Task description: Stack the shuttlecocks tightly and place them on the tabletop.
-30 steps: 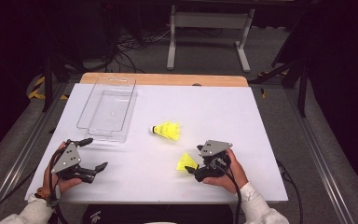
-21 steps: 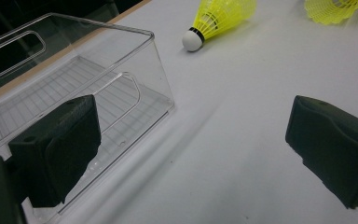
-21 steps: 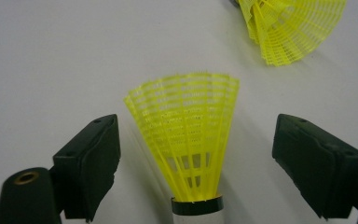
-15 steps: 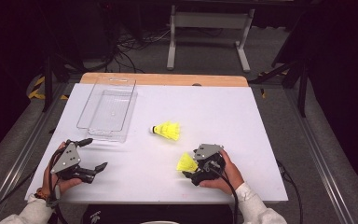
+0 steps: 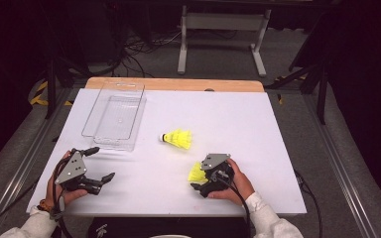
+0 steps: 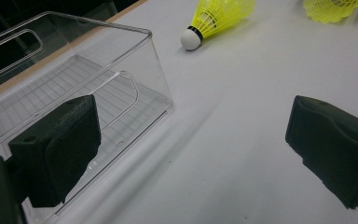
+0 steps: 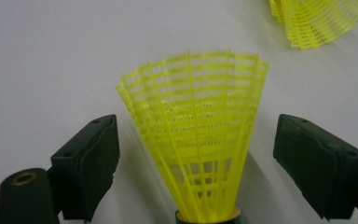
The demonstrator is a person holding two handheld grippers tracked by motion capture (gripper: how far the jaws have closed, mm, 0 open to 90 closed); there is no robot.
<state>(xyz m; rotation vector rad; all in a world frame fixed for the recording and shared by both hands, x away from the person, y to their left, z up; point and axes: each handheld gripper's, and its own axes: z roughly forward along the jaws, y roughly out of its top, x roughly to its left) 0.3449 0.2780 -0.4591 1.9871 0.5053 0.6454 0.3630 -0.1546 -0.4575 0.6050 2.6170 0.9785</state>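
Inspecting station: a person holds one pair of tongs in each hand over a white table (image 5: 258, 124).
Right tongs (image 7: 196, 172): jaws stand wide apart, one on each side of the near shuttlecock; neither pad touches its skirt, with white table showing in both gaps.
Near shuttlecock (image 7: 198, 149): yellow mesh skirt fans away from the right tongs, its base sits low between the two jaws. In the high view it (image 5: 197, 172) lies on the table at the front end of the right tongs (image 5: 202, 187), just beside the right hand (image 5: 238, 184).
Second shuttlecock (image 5: 177, 139): lies on its side on the table, beyond the right tongs and well apart from them; white cork tip points toward the clear bin. In the left gripper view it (image 6: 214, 18) lies ahead of the jaws, between their lines.
Left tongs (image 5: 96, 168): jaws apart, nothing between them; held by the left hand (image 5: 62, 191) near the table's front edge.
Clear bin (image 5: 115, 116): transparent plastic, nothing inside, standing just ahead of the left tongs; in the left gripper view its near corner (image 6: 161, 93) is close behind the left-hand jaw.
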